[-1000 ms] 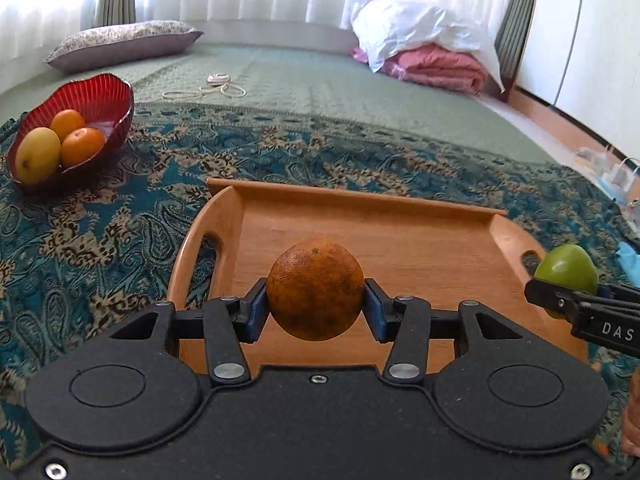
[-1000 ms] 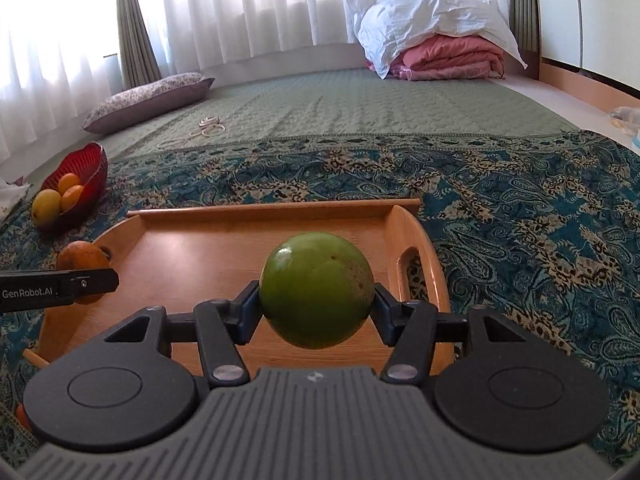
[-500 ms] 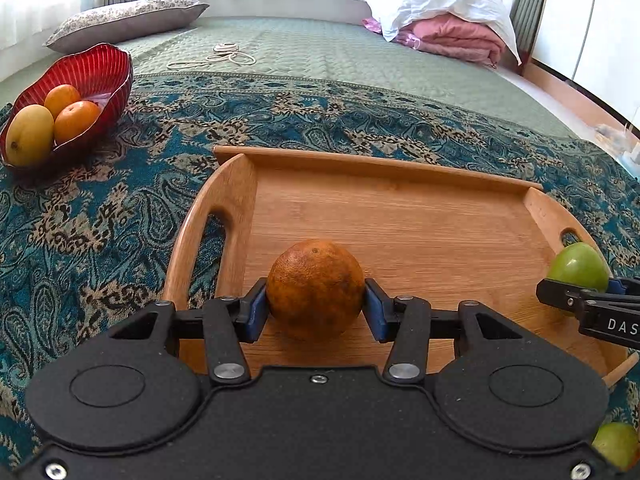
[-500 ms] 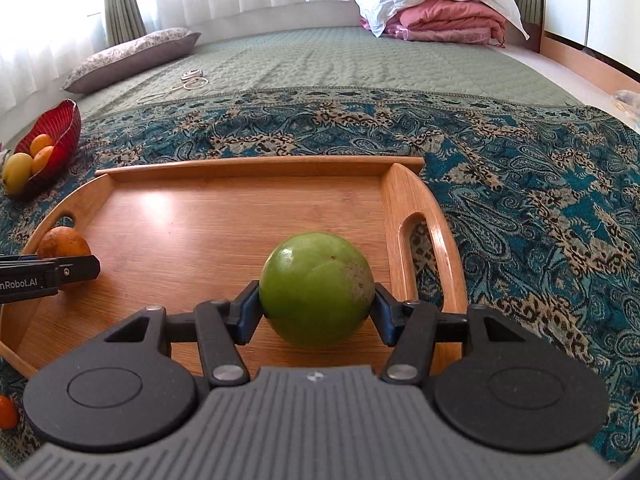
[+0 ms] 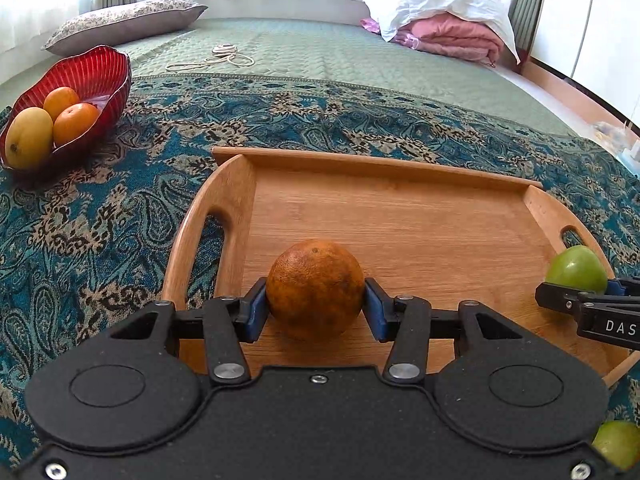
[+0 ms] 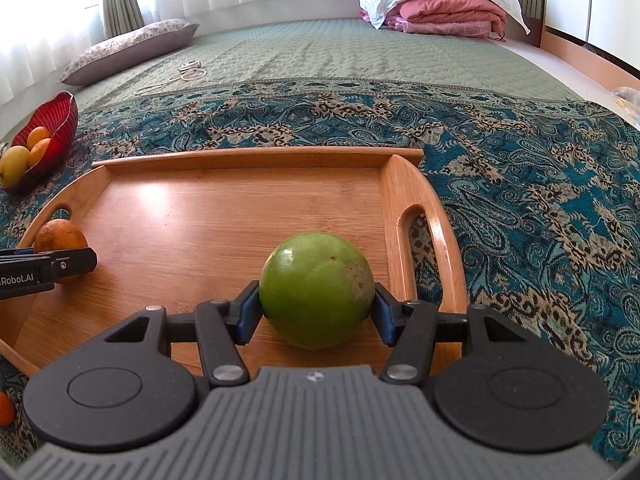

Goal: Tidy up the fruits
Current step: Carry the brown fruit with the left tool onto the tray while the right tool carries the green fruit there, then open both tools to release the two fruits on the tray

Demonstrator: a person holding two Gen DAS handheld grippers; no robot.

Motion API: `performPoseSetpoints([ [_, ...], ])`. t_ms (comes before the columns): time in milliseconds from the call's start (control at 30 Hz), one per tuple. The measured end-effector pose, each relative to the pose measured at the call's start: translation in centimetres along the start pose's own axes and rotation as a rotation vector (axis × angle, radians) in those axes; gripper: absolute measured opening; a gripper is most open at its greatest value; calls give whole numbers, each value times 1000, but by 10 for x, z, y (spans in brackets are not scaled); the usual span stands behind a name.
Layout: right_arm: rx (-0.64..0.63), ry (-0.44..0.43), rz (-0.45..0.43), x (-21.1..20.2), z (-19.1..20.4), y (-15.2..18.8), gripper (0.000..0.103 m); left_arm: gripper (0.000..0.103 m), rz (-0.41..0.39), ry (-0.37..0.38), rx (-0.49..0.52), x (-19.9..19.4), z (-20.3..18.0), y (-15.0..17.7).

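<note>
My left gripper (image 5: 315, 308) is shut on a brownish orange (image 5: 315, 288) that rests on the near left floor of the wooden tray (image 5: 400, 216). My right gripper (image 6: 317, 312) is shut on a green fruit (image 6: 317, 289) that sits on the tray's (image 6: 224, 216) near right floor beside the right handle. The green fruit also shows in the left wrist view (image 5: 576, 268), and the orange in the right wrist view (image 6: 60, 235).
A red bowl (image 5: 92, 76) with two oranges and a yellow mango stands far left on the patterned cloth. Another green fruit (image 5: 618, 448) lies off the tray, near right. A small orange fruit (image 6: 5, 408) lies near left. Pillow, cord and bedding lie behind.
Both grippers came down and forward with their fruits; the orange and the green fruit now sit on the tray floor instead of hanging above it.
</note>
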State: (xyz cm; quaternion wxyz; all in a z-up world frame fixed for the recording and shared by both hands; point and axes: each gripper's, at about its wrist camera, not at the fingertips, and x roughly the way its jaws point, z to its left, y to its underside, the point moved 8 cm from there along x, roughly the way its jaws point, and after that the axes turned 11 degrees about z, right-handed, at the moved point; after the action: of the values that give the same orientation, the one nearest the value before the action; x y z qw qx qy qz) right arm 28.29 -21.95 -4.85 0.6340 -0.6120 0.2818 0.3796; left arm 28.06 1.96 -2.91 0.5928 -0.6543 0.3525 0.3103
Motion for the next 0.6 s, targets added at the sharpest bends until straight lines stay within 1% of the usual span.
performPoseSetpoints([
  [367, -7, 0, 7, -1, 1, 1, 61, 47, 2, -1, 0, 0, 0, 0],
  [533, -24, -13, -4, -5, 4, 0, 63, 47, 9, 3, -5, 0, 1, 0],
  [600, -36, -5, -9, -8, 6, 0, 64, 47, 5, 3, -2, -2, 2, 0],
])
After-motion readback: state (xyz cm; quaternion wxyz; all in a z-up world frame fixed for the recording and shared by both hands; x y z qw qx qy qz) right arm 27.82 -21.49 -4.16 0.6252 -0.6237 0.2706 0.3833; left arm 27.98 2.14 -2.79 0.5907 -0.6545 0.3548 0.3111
